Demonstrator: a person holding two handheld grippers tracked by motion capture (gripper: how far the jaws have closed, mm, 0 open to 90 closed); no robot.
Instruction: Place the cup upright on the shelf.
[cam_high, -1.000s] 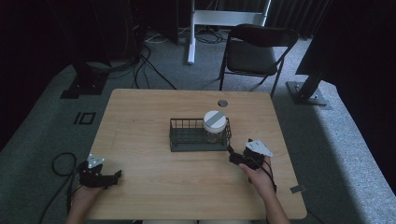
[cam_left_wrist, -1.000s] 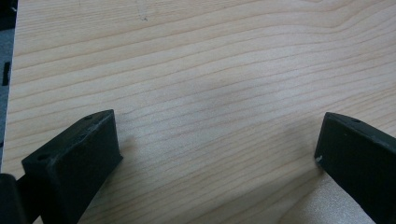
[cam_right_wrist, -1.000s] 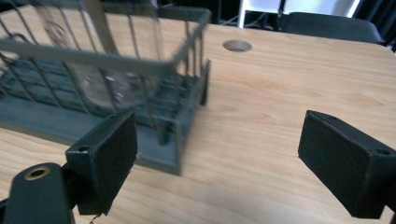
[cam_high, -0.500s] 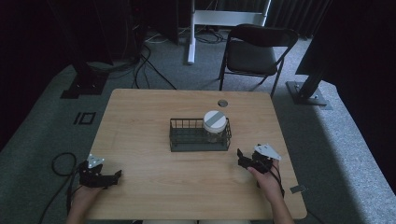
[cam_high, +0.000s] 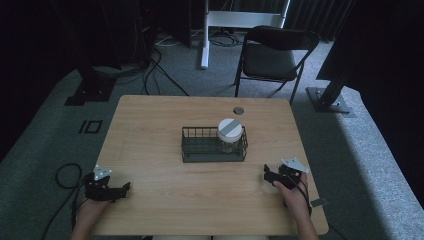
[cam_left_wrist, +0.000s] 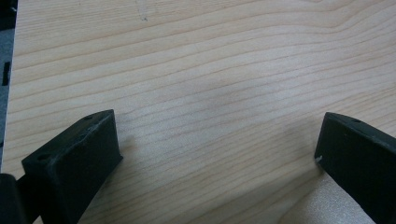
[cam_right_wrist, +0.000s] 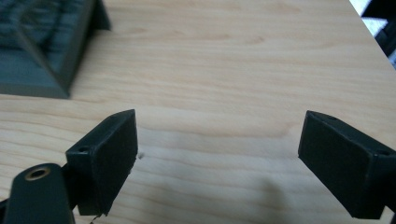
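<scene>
Two grippers rest low on my light wooden tabletop (cam_high: 165, 125), both with jaws spread wide and holding nothing. My left gripper (cam_high: 122, 188) sits at the near left corner, my right gripper (cam_high: 266, 172) near the right edge. Between them, farther back, a dark wire basket (cam_high: 200, 150) holds a clear glass jar with a white lid (cam_high: 230, 131) in its right end.

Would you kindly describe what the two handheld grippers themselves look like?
Both the left gripper and the right gripper are black, each with two blocky, flat-faced jaws, a pale grey three-cornered plate on top and a dark trailing cable. The forearms holding them are bare, with no sleeves visible.
</scene>
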